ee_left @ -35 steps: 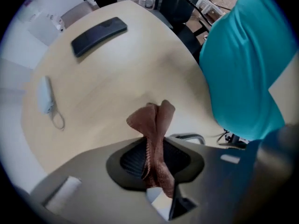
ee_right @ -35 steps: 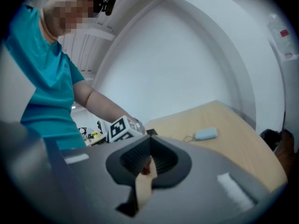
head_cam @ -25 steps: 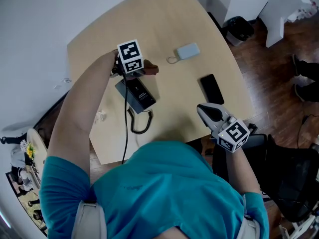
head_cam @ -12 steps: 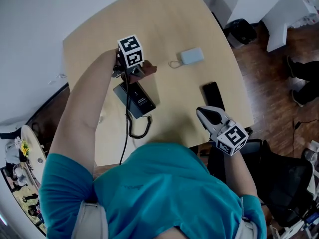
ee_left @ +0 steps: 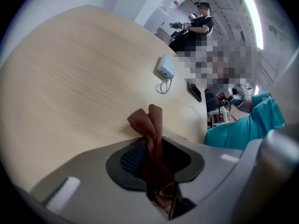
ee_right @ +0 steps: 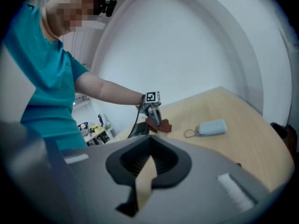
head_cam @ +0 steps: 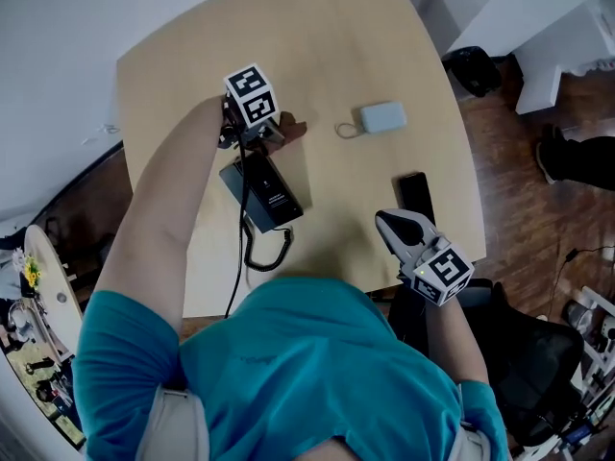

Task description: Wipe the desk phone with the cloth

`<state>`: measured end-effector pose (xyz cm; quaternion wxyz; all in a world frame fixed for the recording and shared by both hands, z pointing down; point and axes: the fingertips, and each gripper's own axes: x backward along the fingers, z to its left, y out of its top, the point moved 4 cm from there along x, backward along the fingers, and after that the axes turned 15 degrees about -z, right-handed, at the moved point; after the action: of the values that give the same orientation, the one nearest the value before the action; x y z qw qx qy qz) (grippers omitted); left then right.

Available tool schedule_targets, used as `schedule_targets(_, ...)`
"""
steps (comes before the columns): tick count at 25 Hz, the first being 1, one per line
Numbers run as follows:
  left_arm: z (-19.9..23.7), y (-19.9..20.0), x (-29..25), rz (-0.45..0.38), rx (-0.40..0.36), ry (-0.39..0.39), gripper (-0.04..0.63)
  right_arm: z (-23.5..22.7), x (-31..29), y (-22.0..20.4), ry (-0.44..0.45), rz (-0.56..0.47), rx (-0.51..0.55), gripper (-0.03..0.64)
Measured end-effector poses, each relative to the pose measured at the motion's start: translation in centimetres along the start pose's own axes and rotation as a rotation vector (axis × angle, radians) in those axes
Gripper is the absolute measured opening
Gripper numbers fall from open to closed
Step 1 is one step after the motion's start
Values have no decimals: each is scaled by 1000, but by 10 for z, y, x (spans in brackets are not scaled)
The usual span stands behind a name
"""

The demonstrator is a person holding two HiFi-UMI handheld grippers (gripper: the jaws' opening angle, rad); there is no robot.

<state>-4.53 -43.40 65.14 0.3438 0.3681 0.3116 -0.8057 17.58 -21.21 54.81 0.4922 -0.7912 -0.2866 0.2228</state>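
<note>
The black desk phone (head_cam: 261,192) lies on the light wooden table (head_cam: 327,36) with its coiled cord (head_cam: 269,254) trailing toward the front edge. My left gripper (head_cam: 272,134) is at the phone's far end, shut on a brown cloth (head_cam: 290,130) that bunches out past the jaws onto the tabletop. In the left gripper view the cloth (ee_left: 148,125) is pinched between the jaws. My right gripper (head_cam: 386,220) hovers at the table's front right edge, shut and holding nothing. From the right gripper view I see the left gripper (ee_right: 152,107) and the cloth (ee_right: 160,124).
A pale blue power bank (head_cam: 383,117) with a looped cord lies at the right rear. A black smartphone (head_cam: 415,192) rests just beyond my right gripper. Dark wood floor and a black chair (head_cam: 538,353) lie right of the table.
The left gripper keeps the cloth at the phone's far end, barely shifted. The right gripper holds its place. The head view has drifted slightly.
</note>
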Motion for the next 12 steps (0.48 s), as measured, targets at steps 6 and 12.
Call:
schedule_targets(6,19,-4,-9,-49,-171,159,104,1,-14,5,23,24,9,2)
schedule_targets(12,13,5,43,-276,-204,110,103,4,-23,11,27,32,14,2)
